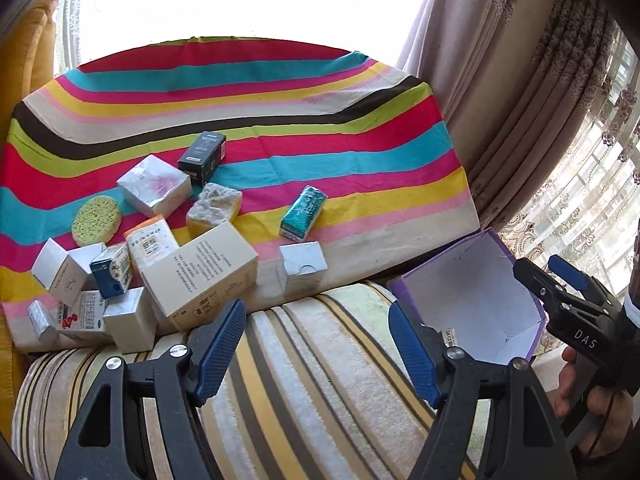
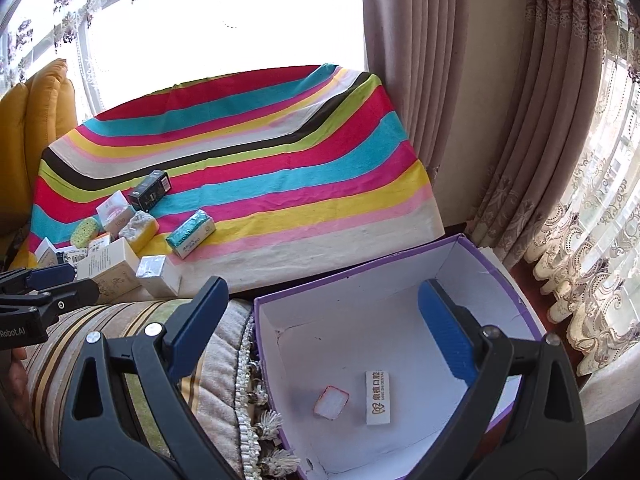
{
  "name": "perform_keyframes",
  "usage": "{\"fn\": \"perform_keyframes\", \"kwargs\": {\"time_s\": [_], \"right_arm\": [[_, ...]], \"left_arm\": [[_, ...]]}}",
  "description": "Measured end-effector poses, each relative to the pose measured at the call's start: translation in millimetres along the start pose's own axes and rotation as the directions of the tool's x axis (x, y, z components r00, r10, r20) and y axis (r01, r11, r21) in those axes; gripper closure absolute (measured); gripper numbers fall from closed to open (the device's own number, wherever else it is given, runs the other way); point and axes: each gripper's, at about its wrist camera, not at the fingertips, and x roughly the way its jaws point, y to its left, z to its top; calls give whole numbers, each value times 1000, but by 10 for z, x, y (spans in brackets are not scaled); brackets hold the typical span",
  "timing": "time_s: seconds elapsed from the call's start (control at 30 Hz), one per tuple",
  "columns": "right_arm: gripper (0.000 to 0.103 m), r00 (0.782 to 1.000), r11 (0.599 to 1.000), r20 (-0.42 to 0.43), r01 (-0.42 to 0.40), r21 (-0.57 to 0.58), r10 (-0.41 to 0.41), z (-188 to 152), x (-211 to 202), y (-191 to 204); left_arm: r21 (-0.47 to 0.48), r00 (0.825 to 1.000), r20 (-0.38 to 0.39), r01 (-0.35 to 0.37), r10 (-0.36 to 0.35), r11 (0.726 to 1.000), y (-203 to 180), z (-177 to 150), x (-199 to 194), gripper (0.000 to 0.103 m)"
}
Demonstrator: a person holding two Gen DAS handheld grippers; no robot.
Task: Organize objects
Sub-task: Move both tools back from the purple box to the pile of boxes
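1. The left tool is held with its blue pads wide apart and nothing between them, above a striped cushion.
2. The right tool is likewise spread wide and holds nothing; its right pad is seen over the purple box, its left pad over the cushion edge.
3. The purple box is placed at the near right, beside the cushion, with its white inside open to view. Two small items are seen on its floor: a long white pack with printed characters and a small white piece with a red edge, lying near each other but apart.
4. A striped cloth is spread over the bench beyond the cushion.
5. A heap of small boxes is gathered at the near left of the cloth, among them a large cream box, a black box, a silver-topped box and a round green sponge.
6. A teal tissue pack lies alone, to the right of the heap.
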Motion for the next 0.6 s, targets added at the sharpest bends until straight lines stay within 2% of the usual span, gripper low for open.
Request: {"fn": "perform_keyframes", "kwargs": {"time_s": [0.2,0.43,0.6], "right_arm": [[6,999,996,-24,-45,-75,44,1,5,229],[6,992,993,-69,-111,-43,108,39,46,332],[6,986,987,-105,-138,-77,129,24,112,510]], "left_arm": [[-81,998,47,-40,44,996,498,-74,-239,28],[-166,995,59,-65,76,984,1062,-179,-442,28],[-209,992,56,-95,109,973,1397,-232,-513,28]]}}
